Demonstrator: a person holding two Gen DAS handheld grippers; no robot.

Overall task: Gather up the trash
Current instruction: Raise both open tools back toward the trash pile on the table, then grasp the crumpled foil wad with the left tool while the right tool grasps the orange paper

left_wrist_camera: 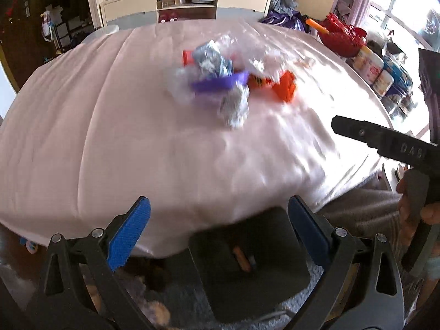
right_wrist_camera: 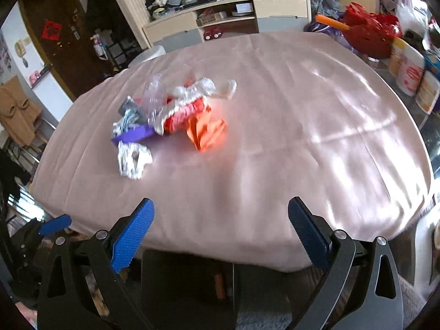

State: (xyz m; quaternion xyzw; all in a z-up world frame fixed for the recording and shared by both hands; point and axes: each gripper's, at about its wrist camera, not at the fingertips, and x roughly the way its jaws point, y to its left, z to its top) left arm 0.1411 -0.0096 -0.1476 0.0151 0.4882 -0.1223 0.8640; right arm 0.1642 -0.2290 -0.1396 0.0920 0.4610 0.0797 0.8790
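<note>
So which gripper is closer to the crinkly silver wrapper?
Left, probably, but only slightly. The silver wrapper lies just right of straight ahead of the left gripper. From the right gripper it lies ahead and off to the left.

left tongs: spread wide, empty | right tongs: spread wide, empty

Motion blur smears the trash pile in the left wrist view, so its wrappers cannot be told apart; only a purple piece and an orange piece stand out. In the right wrist view the pile is sharper but still soft. A dark bin below the surface's near edge is partly hidden by the cloth and cut off by both hand-held grippers' arms; what lies inside is unclear. The right hand-held gripper is cut off at the picture's edge.
</note>
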